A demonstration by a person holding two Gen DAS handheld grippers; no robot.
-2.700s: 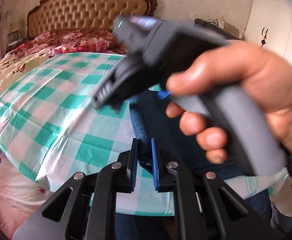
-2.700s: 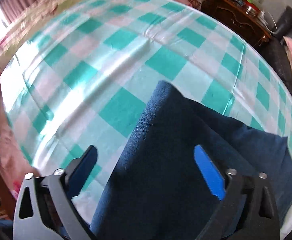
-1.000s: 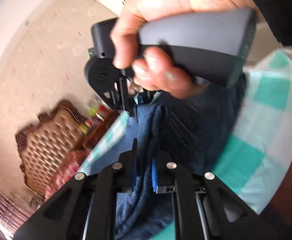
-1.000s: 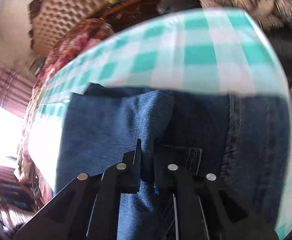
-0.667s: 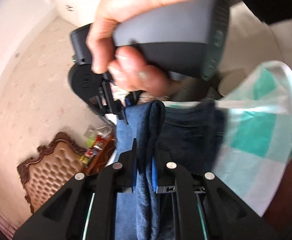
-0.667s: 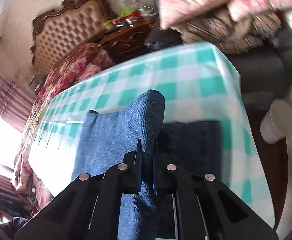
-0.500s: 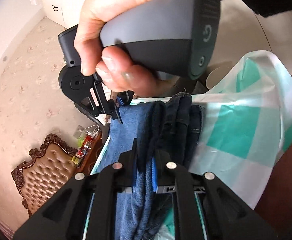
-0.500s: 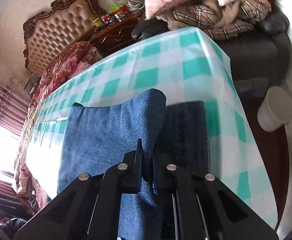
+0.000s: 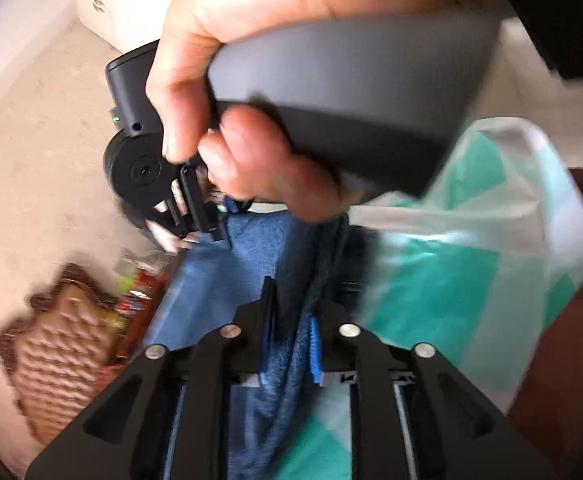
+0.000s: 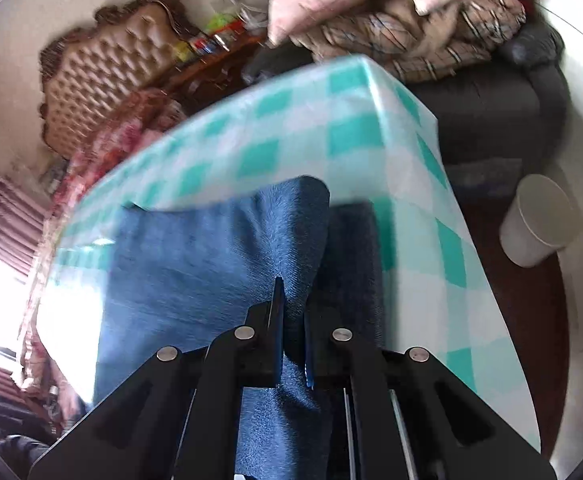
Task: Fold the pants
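Observation:
The blue denim pants (image 10: 195, 252) lie on the green-and-white checked cloth (image 10: 331, 136), with one end lifted off it. My right gripper (image 10: 293, 344) is shut on a raised fold of the denim. My left gripper (image 9: 291, 344) holds another bunched fold of the pants (image 9: 251, 256) between its blue pads, with the jaws a little apart around the cloth. The right gripper (image 9: 207, 224) and the hand holding it fill the top of the left wrist view, pinching the same edge further along.
The checked cloth's corner hangs over the edge (image 9: 531, 240) close by. A white paper cup (image 10: 539, 220) stands on the dark floor to the right. Pillows and folded blankets (image 10: 411, 12) sit on a dark sofa behind. A tufted headboard (image 10: 107, 64) stands at the far left.
Both grippers closed on the pants and lifted the folded edge off the cloth. In the last half second the left jaws have parted slightly around the denim, and both views shifted a little.

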